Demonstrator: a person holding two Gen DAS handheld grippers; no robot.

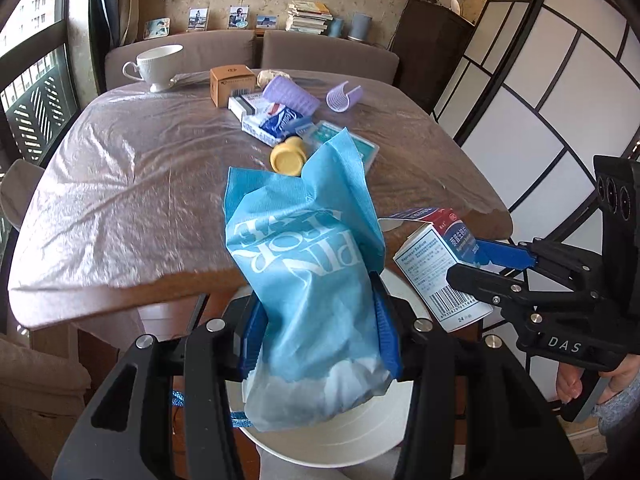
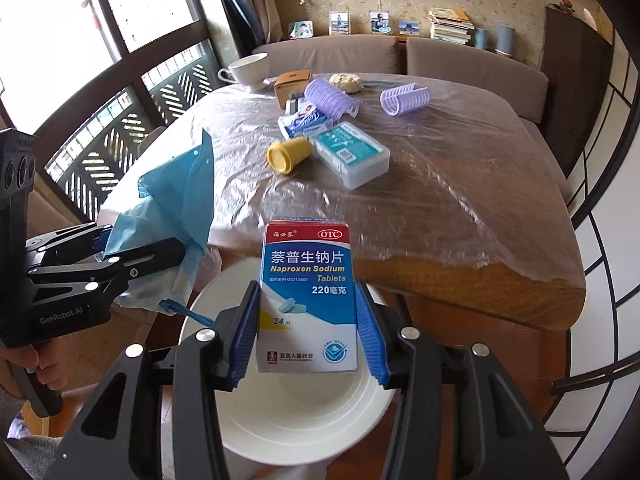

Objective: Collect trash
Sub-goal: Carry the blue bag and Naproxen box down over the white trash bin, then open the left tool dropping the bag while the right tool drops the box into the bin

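Left hand-held gripper [image 1: 316, 332] clamped on a blue bag [image 1: 304, 264], bag sticking up between the pads. Right hand-held gripper [image 2: 306, 328] clamped on a pill box [image 2: 308, 300], box upright. Both are held off the table [image 1: 120, 184] edge, above a white bin [image 2: 304, 432] on the floor, side by side. On the table: yellow cup [image 2: 288, 155] on its side, plastic case [image 2: 352, 152] just beside it, two purple rollers [image 2: 404, 98], tissue pack [image 2: 304, 122], brown box [image 2: 292, 80], white cup [image 2: 250, 70].
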